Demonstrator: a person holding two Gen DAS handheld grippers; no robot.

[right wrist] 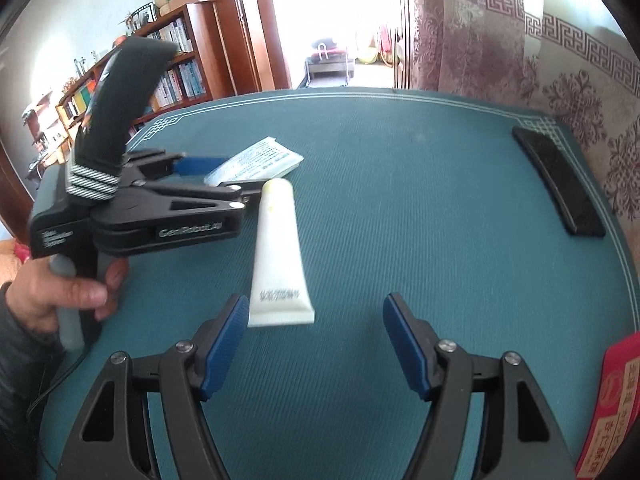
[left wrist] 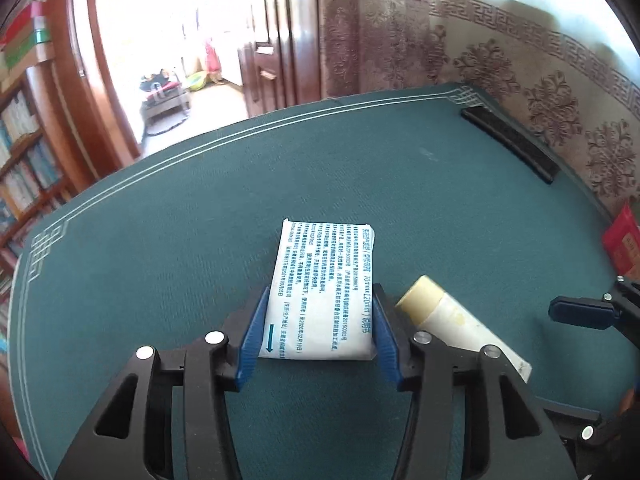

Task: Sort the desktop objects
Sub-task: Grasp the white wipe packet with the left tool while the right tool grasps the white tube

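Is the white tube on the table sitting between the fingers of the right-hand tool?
No: the white tube lies ahead of the right gripper, beside its left finger, and nothing sits between the open jaws.

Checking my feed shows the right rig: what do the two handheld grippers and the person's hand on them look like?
Both grippers, left gripper and right gripper, have black plastic frames with triangular cut-outs, silver rivets and ribbed blue pads. From the right wrist view, the left one bears white "GenRobot.AI" lettering, a black-and-white striped block, a grey grip and a thin dark cable. The hand holding it wears a dark quilted sleeve.
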